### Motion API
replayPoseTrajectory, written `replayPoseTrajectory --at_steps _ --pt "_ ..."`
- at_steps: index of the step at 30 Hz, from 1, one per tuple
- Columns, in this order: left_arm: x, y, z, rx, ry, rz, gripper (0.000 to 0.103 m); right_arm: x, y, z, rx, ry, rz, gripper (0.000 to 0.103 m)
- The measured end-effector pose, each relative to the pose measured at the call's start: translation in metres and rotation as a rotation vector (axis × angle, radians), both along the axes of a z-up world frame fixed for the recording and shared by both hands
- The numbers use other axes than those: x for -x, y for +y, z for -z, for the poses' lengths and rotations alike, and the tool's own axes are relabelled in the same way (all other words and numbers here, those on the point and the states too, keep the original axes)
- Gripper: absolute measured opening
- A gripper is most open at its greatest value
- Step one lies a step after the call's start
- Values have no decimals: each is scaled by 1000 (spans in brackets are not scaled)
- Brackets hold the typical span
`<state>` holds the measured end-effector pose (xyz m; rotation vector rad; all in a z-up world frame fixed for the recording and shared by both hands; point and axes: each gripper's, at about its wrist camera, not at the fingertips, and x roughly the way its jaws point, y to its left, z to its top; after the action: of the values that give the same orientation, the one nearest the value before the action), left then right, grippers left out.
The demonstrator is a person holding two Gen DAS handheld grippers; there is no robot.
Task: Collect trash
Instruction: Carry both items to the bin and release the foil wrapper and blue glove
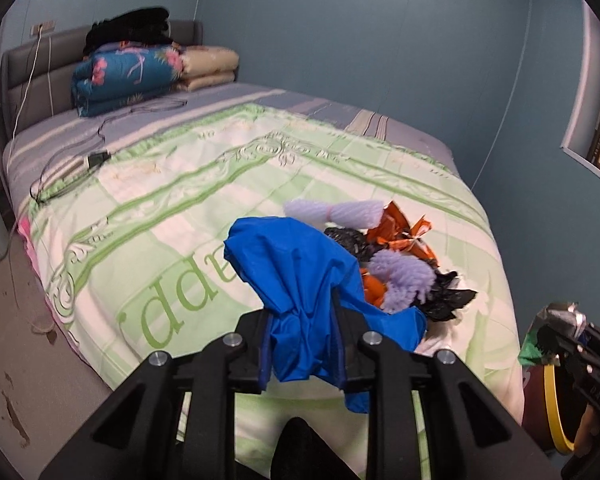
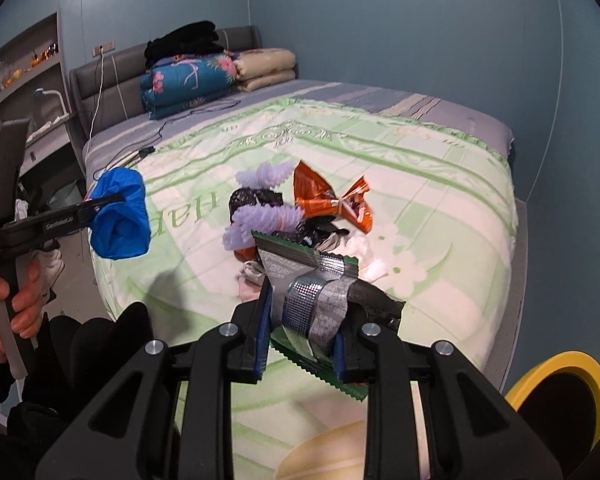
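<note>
The bed [image 2: 440, 184] holds the leftover trash pile [image 2: 296, 216] near its foot edge, with open quilt all round. The left gripper [image 1: 302, 340] has its fingers clamped on a blue plastic bag [image 1: 300, 272]: limp, light, best pinched by a bunched fold. The right gripper [image 2: 302, 324] is clamped on a crinkly foil wrapper [image 2: 312, 280], probably slippery. A yellow-rimmed bin [image 2: 560, 384] sits close by, lower right.

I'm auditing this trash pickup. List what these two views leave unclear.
- Yellow-rimmed bin: cut off by the lower right edge in both views, so its contents stay unseen.
- Pile on the bed: in the left wrist view, the blue plastic bag in the left gripper covers its near side.
- Silver-green wrapper in the right gripper: print too small to read, and it hides the pile's near edge.
- Shelf items: too small, right wrist view.
</note>
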<state>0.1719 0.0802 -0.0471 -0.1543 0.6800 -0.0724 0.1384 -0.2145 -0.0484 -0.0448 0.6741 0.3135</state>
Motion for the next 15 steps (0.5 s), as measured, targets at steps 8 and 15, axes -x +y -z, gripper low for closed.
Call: replayPoseTrajectory --at_steps 8,15 --pt "21 -15 -25 14 -52 40 21 17 -17 -18 -14 -48 25 23" --pt "33 -34 -39 14 -81 88 21 30 -31 -29 -27 -83 40 23"
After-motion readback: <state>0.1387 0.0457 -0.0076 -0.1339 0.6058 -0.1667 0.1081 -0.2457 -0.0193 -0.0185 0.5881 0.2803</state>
